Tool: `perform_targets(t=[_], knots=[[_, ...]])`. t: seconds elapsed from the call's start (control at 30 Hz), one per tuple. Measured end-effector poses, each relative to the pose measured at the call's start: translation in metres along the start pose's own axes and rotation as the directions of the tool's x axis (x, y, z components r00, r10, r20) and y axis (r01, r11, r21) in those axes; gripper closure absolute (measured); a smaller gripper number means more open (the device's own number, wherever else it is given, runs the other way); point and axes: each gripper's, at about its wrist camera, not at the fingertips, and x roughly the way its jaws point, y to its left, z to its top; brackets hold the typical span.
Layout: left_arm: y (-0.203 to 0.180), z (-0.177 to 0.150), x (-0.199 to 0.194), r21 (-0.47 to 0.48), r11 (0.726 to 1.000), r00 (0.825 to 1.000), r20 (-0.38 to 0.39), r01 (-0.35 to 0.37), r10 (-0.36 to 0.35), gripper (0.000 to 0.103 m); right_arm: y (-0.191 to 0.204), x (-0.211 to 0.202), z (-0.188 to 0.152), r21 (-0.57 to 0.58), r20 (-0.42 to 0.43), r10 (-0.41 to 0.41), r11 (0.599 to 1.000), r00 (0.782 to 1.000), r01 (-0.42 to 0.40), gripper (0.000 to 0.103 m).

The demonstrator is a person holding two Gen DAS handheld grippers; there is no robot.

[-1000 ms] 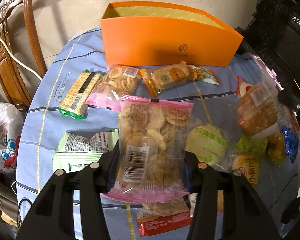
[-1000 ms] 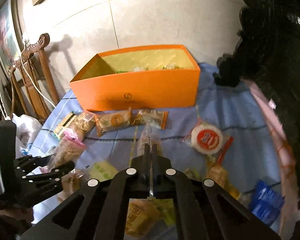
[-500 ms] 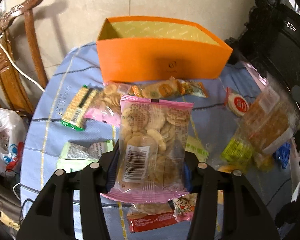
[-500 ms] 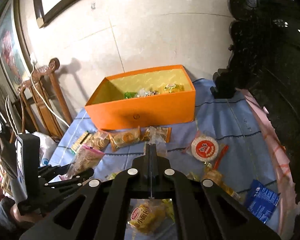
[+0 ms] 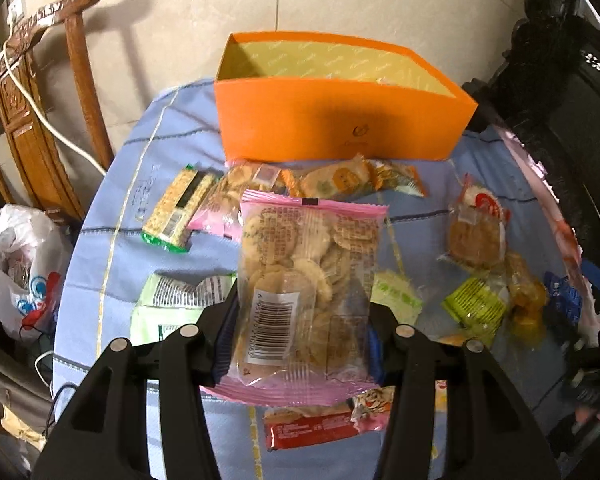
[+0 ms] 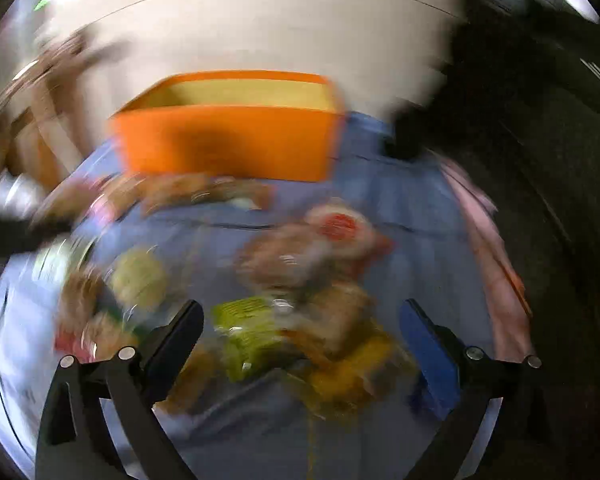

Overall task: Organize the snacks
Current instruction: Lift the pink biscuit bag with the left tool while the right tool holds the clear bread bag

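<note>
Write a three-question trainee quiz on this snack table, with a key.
1. True or false: the left gripper holds a pink-edged cracker bag.
2. Multiple choice: the right gripper is A) shut on a packet, B) wide open with nothing between its fingers, C) out of view.
3. Fill in: the orange box stands at the ___ edge of the blue tablecloth, beyond the loose snacks.

Key: 1 true. 2 B; that view is badly blurred, but the spread fingers show. 3 far.

Pink-edged cracker packet held upright, orange box behind, contents unclear
</note>
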Motion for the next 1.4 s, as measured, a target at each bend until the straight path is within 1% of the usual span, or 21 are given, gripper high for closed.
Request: perform_targets(t=[0.03, 0.07, 0.1, 0.2, 0.3, 0.37, 0.4, 0.43, 0.47, 0.5, 0.6, 0.67, 0.73, 0.8, 0.9, 1.1, 1.17, 1.23, 1.27, 1.3, 1.4], knots=[[0.002, -0.002, 0.002, -0.011, 1.0, 1.0, -0.012, -0.006, 0.006, 0.053, 0.004, 0.018, 0.003, -0.105, -0.016, 0.066, 0.992, 0.998, -0.068, 0.004], [0.003, -0.003, 0.003, -0.014, 1.0, 1.0, -0.016, -0.01, 0.01, 0.053, 0.005, 0.029, 0.005, -0.145, -0.039, 0.086, 0.985, 0.996, -0.091, 0.004], [0.004, -0.005, 0.003, -0.016, 1.0, 1.0, -0.02, -0.014, 0.013, 0.053, 0.001, 0.048, 0.012, -0.184, -0.085, 0.127, 0.973, 0.988, -0.141, 0.004], [0.006, -0.011, 0.003, -0.018, 0.999, 0.999, -0.028, -0.027, 0.027, 0.052, -0.026, 0.078, 0.035, -0.174, -0.143, 0.221, 0.954, 0.965, -0.244, 0.004], [0.012, -0.015, 0.006, -0.039, 0.998, 0.998, -0.043, -0.048, 0.046, 0.052, -0.041, 0.101, 0.047, -0.219, -0.189, 0.226, 0.939, 0.956, -0.265, 0.004], [0.015, -0.017, 0.01, -0.053, 0.997, 0.997, -0.057, -0.06, 0.057, 0.052, -0.038, 0.115, 0.044, -0.253, -0.248, 0.258, 0.913, 0.934, -0.319, 0.004], [0.015, -0.019, 0.012, -0.058, 0.996, 0.996, -0.066, -0.067, 0.063, 0.052, -0.03, 0.12, 0.04, -0.304, -0.273, 0.267, 0.888, 0.924, -0.346, 0.004], [0.015, -0.021, 0.013, -0.06, 0.996, 0.995, -0.073, -0.068, 0.064, 0.052, -0.025, 0.125, 0.036, -0.352, -0.285, 0.254, 0.869, 0.924, -0.347, 0.004], [0.014, -0.022, 0.014, -0.059, 0.996, 0.995, -0.077, -0.07, 0.066, 0.052, -0.017, 0.129, 0.03, -0.425, -0.287, 0.218, 0.844, 0.933, -0.328, 0.004], [0.013, -0.024, 0.014, -0.054, 0.996, 0.994, -0.082, -0.075, 0.071, 0.052, -0.013, 0.132, 0.025, -0.455, -0.29, 0.205, 0.83, 0.935, -0.323, 0.004], [0.008, -0.025, 0.015, -0.035, 0.996, 0.992, -0.093, -0.085, 0.081, 0.052, -0.023, 0.138, 0.03, -0.348, -0.296, 0.268, 0.863, 0.917, -0.365, 0.004], [0.006, -0.025, 0.015, -0.033, 0.996, 0.992, -0.094, -0.084, 0.081, 0.052, -0.026, 0.141, 0.032, -0.318, -0.277, 0.274, 0.878, 0.921, -0.357, 0.004], [0.005, -0.024, 0.015, -0.026, 0.996, 0.992, -0.099, -0.084, 0.081, 0.051, -0.022, 0.14, 0.03, -0.327, -0.282, 0.267, 0.877, 0.922, -0.353, 0.004], [0.003, -0.025, 0.015, -0.009, 0.996, 0.991, -0.1, -0.089, 0.088, 0.051, -0.016, 0.136, 0.027, -0.342, -0.3, 0.27, 0.865, 0.915, -0.368, 0.004], [0.005, -0.025, 0.016, -0.013, 0.996, 0.99, -0.108, -0.089, 0.087, 0.051, -0.008, 0.137, 0.023, -0.366, -0.29, 0.241, 0.866, 0.926, -0.34, 0.004], [0.005, -0.026, 0.017, 0.001, 0.995, 0.988, -0.12, -0.099, 0.098, 0.051, -0.015, 0.147, 0.033, -0.22, -0.286, 0.251, 0.922, 0.925, -0.319, 0.004], [0.007, -0.026, 0.018, -0.011, 0.995, 0.988, -0.122, -0.098, 0.096, 0.051, -0.013, 0.151, 0.031, -0.202, -0.299, 0.233, 0.932, 0.925, -0.3, 0.004], [0.009, -0.026, 0.019, -0.021, 0.995, 0.987, -0.13, -0.095, 0.091, 0.051, -0.008, 0.153, 0.031, -0.213, -0.289, 0.193, 0.942, 0.938, -0.26, 0.004], [0.009, -0.026, 0.019, -0.019, 0.995, 0.987, -0.132, -0.096, 0.093, 0.051, -0.004, 0.153, 0.029, -0.218, -0.285, 0.175, 0.946, 0.943, -0.241, 0.016], [0.008, -0.026, 0.019, -0.014, 0.995, 0.987, -0.129, -0.098, 0.095, 0.051, 0.001, 0.152, 0.029, -0.213, -0.275, 0.166, 0.95, 0.947, -0.229, 0.024], [0.007, -0.025, 0.015, -0.005, 0.996, 0.99, -0.102, -0.094, 0.093, 0.051, 0.007, 0.146, 0.025, -0.173, -0.258, 0.156, 0.964, 0.954, -0.205, 0.024]])
